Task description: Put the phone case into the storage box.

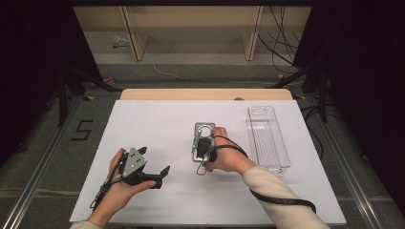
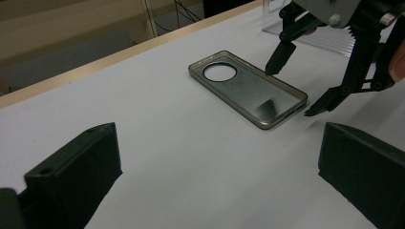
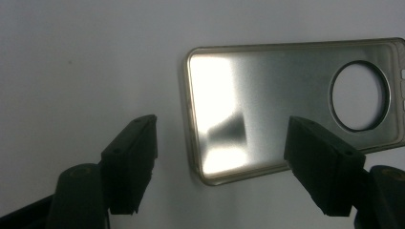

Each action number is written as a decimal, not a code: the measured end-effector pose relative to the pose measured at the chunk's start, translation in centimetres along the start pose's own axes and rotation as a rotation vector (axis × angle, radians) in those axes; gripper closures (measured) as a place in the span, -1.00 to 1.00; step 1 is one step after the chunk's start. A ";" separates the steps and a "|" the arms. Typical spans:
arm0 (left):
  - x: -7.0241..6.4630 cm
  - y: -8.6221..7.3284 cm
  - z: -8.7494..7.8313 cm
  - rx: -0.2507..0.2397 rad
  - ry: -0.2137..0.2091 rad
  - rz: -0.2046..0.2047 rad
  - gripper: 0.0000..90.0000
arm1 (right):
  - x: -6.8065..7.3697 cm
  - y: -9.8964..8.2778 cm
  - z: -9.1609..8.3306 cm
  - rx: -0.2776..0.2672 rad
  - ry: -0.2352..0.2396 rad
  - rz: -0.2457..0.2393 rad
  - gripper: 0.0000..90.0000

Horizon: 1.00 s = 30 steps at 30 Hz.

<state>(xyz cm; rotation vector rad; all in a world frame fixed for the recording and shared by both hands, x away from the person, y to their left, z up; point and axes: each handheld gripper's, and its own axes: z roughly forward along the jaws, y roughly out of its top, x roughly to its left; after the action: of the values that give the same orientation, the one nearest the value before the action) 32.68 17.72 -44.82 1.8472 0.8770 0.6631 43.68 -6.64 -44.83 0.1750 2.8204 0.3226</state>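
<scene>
A translucent grey phone case (image 1: 202, 130) with a round camera hole lies flat on the white table top (image 1: 157, 129). My right gripper (image 1: 201, 155) hovers over the case's near end, open. In the right gripper view its jaws straddle one end corner of the case (image 3: 286, 95), one jaw over the table and the other over the case, with no pad touching it (image 3: 224, 160). My left gripper (image 1: 161, 177) rests open at the front left, held in a hand, and points toward the case (image 2: 248, 88). It also sees the right gripper (image 2: 291, 91) above the case.
A clear plastic tray (image 1: 267, 138) stands lengthwise to the right of the case, also seen as the ribbed tray (image 2: 329, 45) at the top right of the left gripper view. The wooden table edge (image 1: 205, 94) runs along the back. A black cable (image 1: 279, 200) trails over the right forearm.
</scene>
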 end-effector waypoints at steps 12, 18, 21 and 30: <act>0.0 0.0 0.0 -0.001 0.000 0.000 -1.00 | -0.4 0.6 1.1 0.079 -0.008 -0.046 -0.24; 0.0 0.0 0.0 0.000 -0.001 0.001 -0.99 | -0.6 0.9 1.2 0.088 -0.008 -0.063 -0.20; 0.0 0.0 0.0 -0.001 0.001 0.001 -0.99 | -0.6 1.0 1.3 0.091 -0.005 -0.065 -0.18; 0.0 0.0 0.0 -0.001 -0.002 0.001 -0.99 | -0.6 1.3 1.5 0.107 0.015 -0.081 -0.07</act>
<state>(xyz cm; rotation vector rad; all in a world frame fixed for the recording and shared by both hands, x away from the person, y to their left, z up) 32.67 17.69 -44.81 1.8477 0.8744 0.6616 44.83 -5.13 -45.77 0.0806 2.8513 0.1551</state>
